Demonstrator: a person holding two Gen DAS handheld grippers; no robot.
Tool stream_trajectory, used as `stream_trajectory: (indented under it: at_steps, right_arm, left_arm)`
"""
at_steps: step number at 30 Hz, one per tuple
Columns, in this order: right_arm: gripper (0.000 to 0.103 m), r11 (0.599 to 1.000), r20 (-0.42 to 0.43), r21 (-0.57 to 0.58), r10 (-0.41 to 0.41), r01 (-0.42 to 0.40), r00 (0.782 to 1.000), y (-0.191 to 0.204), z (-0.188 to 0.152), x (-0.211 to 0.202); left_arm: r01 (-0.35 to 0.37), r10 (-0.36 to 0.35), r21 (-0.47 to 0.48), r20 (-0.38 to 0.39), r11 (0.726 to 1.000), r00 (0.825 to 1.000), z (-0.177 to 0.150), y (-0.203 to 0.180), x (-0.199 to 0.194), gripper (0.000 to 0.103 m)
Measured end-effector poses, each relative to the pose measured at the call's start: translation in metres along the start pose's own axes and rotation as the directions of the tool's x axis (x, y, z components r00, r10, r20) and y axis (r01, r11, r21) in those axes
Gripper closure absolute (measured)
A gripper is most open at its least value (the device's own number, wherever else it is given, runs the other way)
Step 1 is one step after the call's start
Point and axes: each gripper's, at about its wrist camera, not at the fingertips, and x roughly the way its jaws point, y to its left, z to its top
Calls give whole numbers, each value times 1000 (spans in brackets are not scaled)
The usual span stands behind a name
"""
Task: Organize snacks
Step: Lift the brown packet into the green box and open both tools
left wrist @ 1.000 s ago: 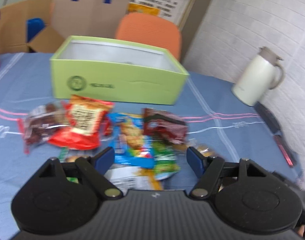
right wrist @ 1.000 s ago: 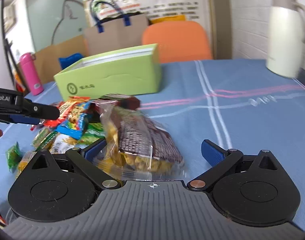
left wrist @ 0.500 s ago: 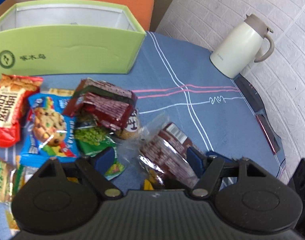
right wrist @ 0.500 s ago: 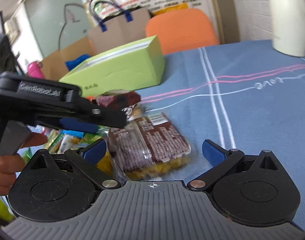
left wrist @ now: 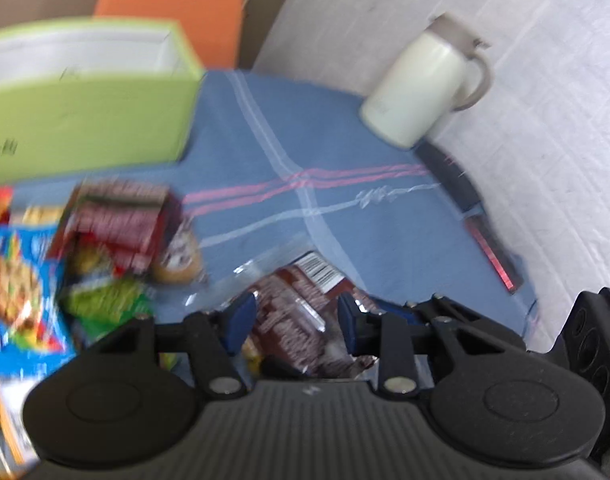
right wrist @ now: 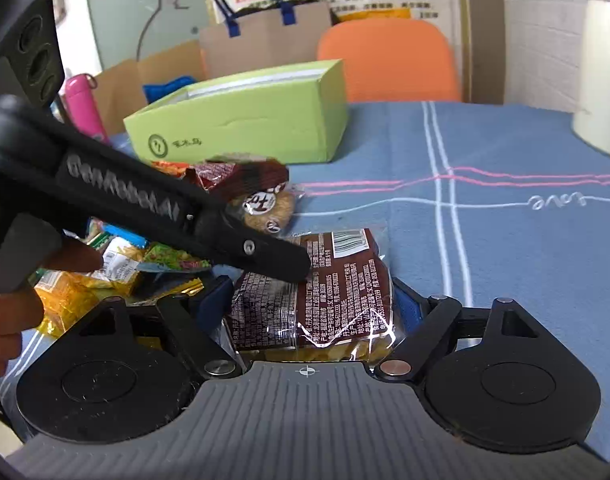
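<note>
I have both grippers on one item: the brown snack packet (right wrist: 337, 292), lying on the tabletop (right wrist: 525, 264) in front of the green box (right wrist: 245, 128), on the near side of the snack pile.

Change since a second ago: the left gripper (left wrist: 293, 322) has swung across from over the pile to the packet, and its jaws have gone from half open to fully closed, pinching the clear wrapper. The right gripper (right wrist: 309, 304) has the packet's near end between its jaws, which are closing from wide open; I judge the pads are at the wrapper's sides, but firm contact cannot be confirmed.

Meaning for the task: this packet appears to be the first one picked for the box. The visible part of the box interior shows no snacks.

Count:
- Green box: one, open-topped.
- Brown snack packet under grip: one.
- Loose snacks beside it, between packet and box: at least six, including a blue cookie bag (left wrist: 17, 280), a green pea bag (left wrist: 109, 300) and a round pastry (right wrist: 269, 208); blur prevents an exact total.
- White jug (left wrist: 421, 84): one, well beyond the box.
</note>
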Motion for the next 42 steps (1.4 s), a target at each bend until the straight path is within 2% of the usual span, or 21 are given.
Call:
stream_trajectory:
  at_steps: [2,4,6,8,10,11,13,15,16,17,19,21,24,27,29,30,31,34,36,39,42]
  right_arm:
    - [34,1000,24,-16,-14,14,1000,2,11,-7]
    - [51,999,67,-29,-14,16,998,5,28,-14]
    - [59,999,102,-39,4,1,995,8,52,-15]
    - [59,998,104,-59,35,-29,994,13,71,-3]
    - [59,997,88,-76,11,-4,996,18,76,11]
    - [58,997,73,-72,2,4,997,17,74,16]
    - [47,1000,7,-29,5,-5,1000,7,65,28]
    - [44,1000,-42,26,11,-10,999,-3,52,36]
    - [41,998,-52,59,18,-15,998,-9,46,37]
    - [39,995,-55,95,29,-24,998,-13,42,38]
    - [24,988,-49,150,37,-29,998,-19,32,35]
    - [23,986,-36,165,27,-21,999,-19,24,29]
    - [15,990,-13,139,29,-27,999,-11,18,25]
    - [15,995,-27,99,-2,5,1000,-5,17,34]
    - [21,996,-11,93,8,-7,1000,-6,17,41]
    - [36,997,-1,81,10,-10,1000,-5,17,41]
    - [49,998,-3,66,-11,11,1000,-4,18,39]
    - [51,999,60,33,-25,23,998,-1,22,17]
    - [51,999,105,10,-43,42,994,4,30,0]
    - [52,995,165,-65,-63,74,984,14,58,-6]
    - [51,987,214,-151,-17,51,977,30,106,13]
  left_arm:
    - [9,-9,6,29,1000,1000,10,-2,-5,72]
    - [-19,19,4,56,1000,998,21,2,-9,72]
    - [62,-58,-48,81,997,995,33,17,-17,71]
    - [19,-14,-58,81,998,997,41,29,-17,72]
    - [-11,14,-71,49,997,999,40,39,-10,72]
    - [-4,6,-65,37,998,999,37,42,-6,72]
    - [0,2,-77,23,997,1000,31,48,-2,71]
    - [21,-19,-89,21,996,1000,25,51,-1,60]
    - [17,-16,-96,12,995,1000,23,51,0,41]
    - [8,-8,-101,8,995,1000,21,50,-1,36]
    - [-10,11,-85,8,996,1000,18,47,-5,36]
    - [-38,38,-55,11,998,999,16,44,-10,35]
    - [-65,64,-26,-41,998,997,18,41,3,35]
    - [-78,78,5,-73,997,994,18,36,20,40]
    - [-46,48,15,-124,999,991,16,33,33,66]
    - [-53,56,24,-118,998,991,14,31,33,66]
    - [-36,40,35,-101,999,994,13,29,26,68]
    - [24,-22,45,-32,999,999,17,20,4,68]
    - [26,-27,79,18,997,999,25,13,-10,68]
    - [-31,19,107,113,994,993,51,15,-32,68]
    - [-129,109,88,205,988,973,85,39,-58,68]
